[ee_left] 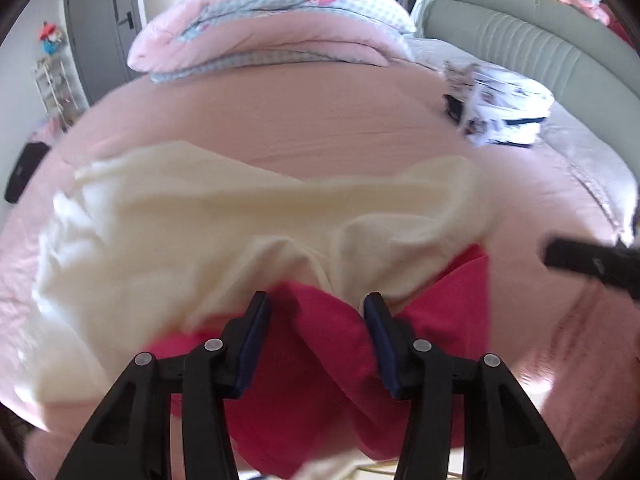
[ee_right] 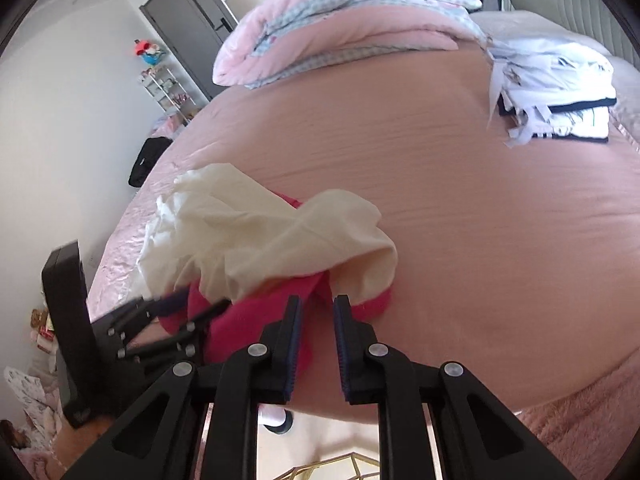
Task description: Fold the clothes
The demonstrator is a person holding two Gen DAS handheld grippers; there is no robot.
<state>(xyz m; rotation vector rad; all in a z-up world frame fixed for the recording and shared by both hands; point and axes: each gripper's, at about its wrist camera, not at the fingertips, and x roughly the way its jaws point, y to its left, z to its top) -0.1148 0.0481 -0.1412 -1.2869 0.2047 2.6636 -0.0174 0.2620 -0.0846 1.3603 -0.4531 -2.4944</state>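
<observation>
Pink bedding covers a big bed (ee_right: 460, 208), and the clothes lie on it near the front edge. A cream garment (ee_left: 192, 236) is spread in loose bumps over a bright red garment (ee_left: 320, 364), which peeks out below it and on the side. Nothing here is a box or a basket; the clothes just lie on the bed.

From the left wrist view, the left gripper (ee_left: 316, 304) has its jaws apart, with the red cloth showing between them. The picture is blurry, so the pads may or may not touch the cloth, but they do not look pressed on it. From the right wrist view, the right gripper (ee_right: 317, 304) has its jaws close together with a thin gap, right at the fold where red and cream meet. I cannot tell if they pinch any cloth.

At the far end of the bed sits a folded pink quilt (ee_right: 340, 36) with blue checks. A stack of folded white clothes (ee_right: 556, 96) with dark trim lies near the grey headboard (ee_left: 540, 36). A black bag (ee_right: 146, 160) rests at the bed's far left edge. Behind are a dark door (ee_right: 188, 16) and a wire shelf (ee_right: 168, 88) with small things.
</observation>
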